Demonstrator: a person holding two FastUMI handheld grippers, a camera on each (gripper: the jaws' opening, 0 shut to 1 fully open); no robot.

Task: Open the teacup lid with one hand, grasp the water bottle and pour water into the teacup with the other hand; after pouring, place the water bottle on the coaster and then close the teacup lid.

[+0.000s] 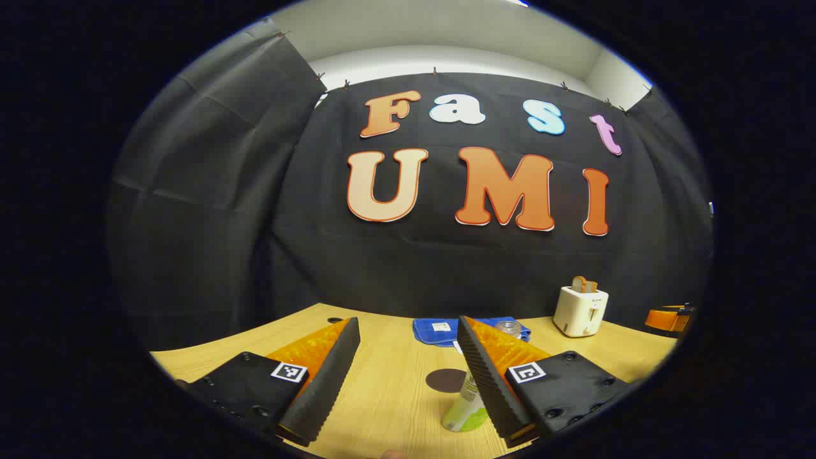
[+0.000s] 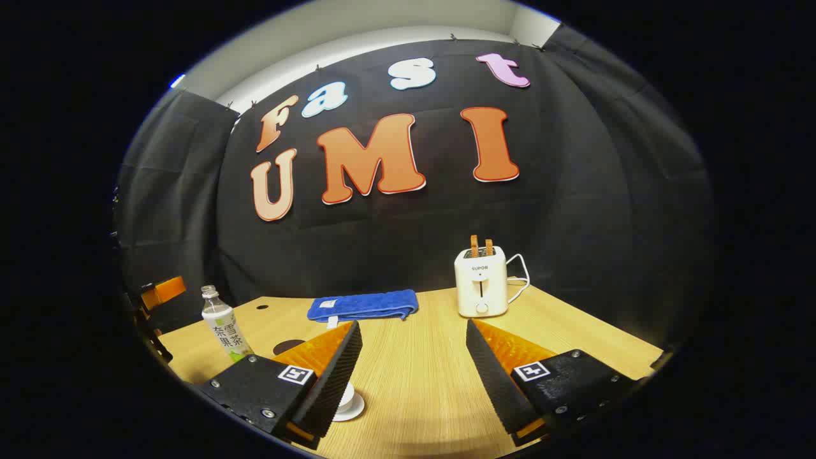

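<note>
Upright water bottle (image 2: 223,325) — coaster (image 1: 446,380) beside

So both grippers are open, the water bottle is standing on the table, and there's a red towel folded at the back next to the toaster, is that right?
Not quite: the towel is blue, not red, as the right gripper view shows. The rest holds: both grippers' jaws stand open, the water bottle is upright on the table, and the toaster sits beside the towel.

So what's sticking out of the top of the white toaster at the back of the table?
Two brown slices of toast stand upright in the slots on top of the toaster. Their lower parts sit inside the slots, hidden by the toaster's body.
</note>
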